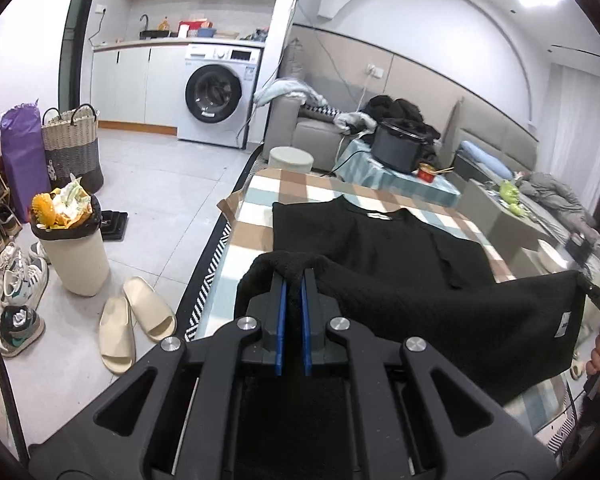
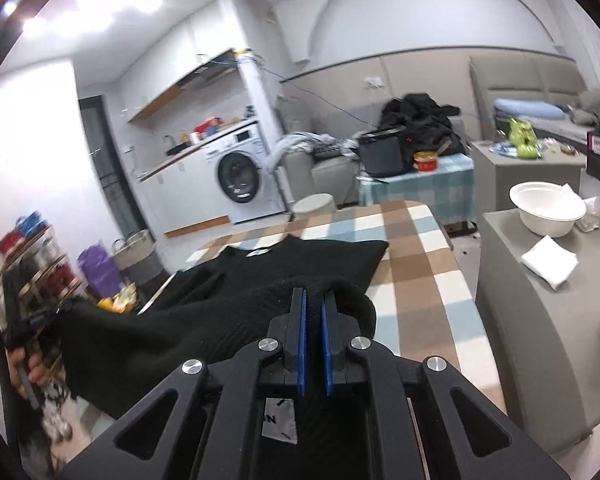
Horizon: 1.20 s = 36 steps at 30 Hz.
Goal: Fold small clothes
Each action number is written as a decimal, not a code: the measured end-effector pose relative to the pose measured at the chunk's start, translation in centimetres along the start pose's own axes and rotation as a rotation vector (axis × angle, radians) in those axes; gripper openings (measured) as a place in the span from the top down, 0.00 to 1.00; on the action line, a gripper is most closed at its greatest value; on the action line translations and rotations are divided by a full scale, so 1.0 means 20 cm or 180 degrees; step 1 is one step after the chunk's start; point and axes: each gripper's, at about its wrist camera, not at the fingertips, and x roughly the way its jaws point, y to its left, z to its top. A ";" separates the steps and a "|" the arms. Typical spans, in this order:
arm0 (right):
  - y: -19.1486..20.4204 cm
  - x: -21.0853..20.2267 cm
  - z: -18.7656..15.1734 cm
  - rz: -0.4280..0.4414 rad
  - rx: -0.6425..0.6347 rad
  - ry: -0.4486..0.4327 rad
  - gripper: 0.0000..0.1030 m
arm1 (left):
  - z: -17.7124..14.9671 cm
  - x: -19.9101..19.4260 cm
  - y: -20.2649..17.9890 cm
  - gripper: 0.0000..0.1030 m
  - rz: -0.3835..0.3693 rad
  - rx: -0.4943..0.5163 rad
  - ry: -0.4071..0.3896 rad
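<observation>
A black knit garment point(image 1: 380, 248) lies on the checked table point(image 1: 300, 188), collar and white label at the far end. My left gripper point(image 1: 295, 270) is shut on its near left hem corner, lifted above the table. My right gripper point(image 2: 314, 294) is shut on the near right hem corner of the garment point(image 2: 260, 276). The hem hangs stretched between the two grippers, raised over the garment's flat far half. The right gripper shows at the right edge of the left wrist view point(image 1: 598, 296); the left gripper shows blurred at the left of the right wrist view point(image 2: 36, 320).
A full waste bin point(image 1: 74, 248), slippers point(image 1: 136, 320) and shoes lie on the floor left of the table. A dark cooker point(image 1: 398, 146) stands on a small table beyond. A grey cabinet with a white bowl point(image 2: 546, 208) stands right of the checked table point(image 2: 416, 264).
</observation>
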 end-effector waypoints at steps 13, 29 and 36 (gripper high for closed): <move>-0.29 0.69 -0.05 -0.0266 0.0414 0.0993 0.41 | -0.05 0.79 0.11 0.43 0.0413 -0.0165 0.0939; -0.11 0.83 -0.24 -0.0082 -0.0237 0.1453 0.73 | -0.14 1.04 -0.12 0.85 0.0251 0.0331 0.1077; -0.10 0.71 -0.30 -0.0065 -0.0233 0.1448 0.73 | -0.22 0.93 -0.18 0.86 0.0249 0.0445 0.1076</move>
